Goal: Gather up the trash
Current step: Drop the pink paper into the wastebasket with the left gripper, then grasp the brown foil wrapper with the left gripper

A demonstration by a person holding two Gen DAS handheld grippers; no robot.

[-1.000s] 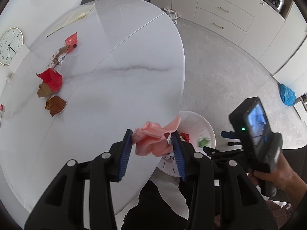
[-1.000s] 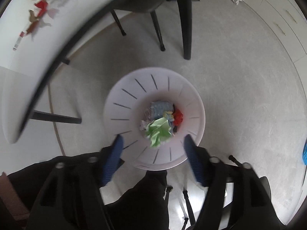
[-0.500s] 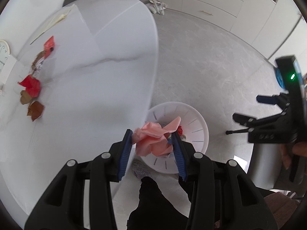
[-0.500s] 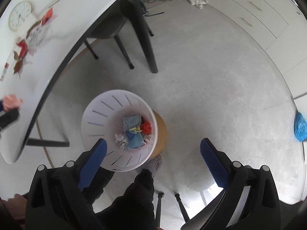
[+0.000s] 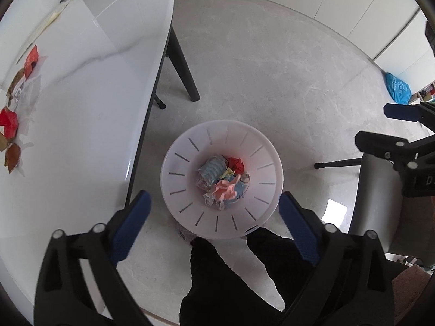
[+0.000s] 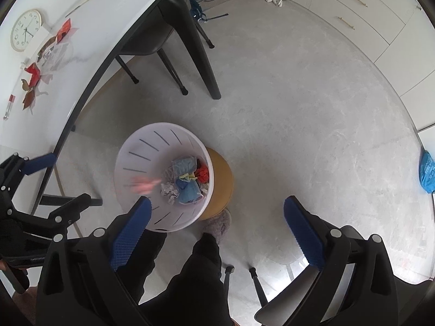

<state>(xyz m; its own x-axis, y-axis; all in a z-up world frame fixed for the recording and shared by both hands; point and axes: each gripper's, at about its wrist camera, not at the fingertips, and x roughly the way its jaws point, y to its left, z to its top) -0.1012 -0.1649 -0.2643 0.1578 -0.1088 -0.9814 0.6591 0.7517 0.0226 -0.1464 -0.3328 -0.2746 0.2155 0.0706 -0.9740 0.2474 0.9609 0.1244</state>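
A white slotted trash bin (image 5: 187, 146) stands on the floor beside the table and holds several crumpled scraps. A pink wrapper (image 5: 224, 190) is in the bin; in the right wrist view it is a pink blur (image 6: 144, 184) falling inside the bin (image 6: 136, 146). My left gripper (image 5: 214, 224) is open and empty right above the bin. My right gripper (image 6: 217, 233) is open and empty, to the right of the bin. Red and brown wrappers (image 5: 9, 127) lie on the white table (image 5: 81, 95) at the far left; they also show in the right wrist view (image 6: 34, 76).
A wall clock (image 6: 25, 30) lies on the table. A yellow stool (image 6: 223, 182) stands under the bin. Black table legs (image 5: 182, 65) and a chair (image 6: 152, 38) stand close by. A blue bag (image 5: 398, 88) lies on the floor at right. A grey chair (image 5: 378, 195) is at right.
My left gripper moved from the table edge to over the bin, opened, and let the pink wrapper drop in. My right gripper stayed open and drifted right.
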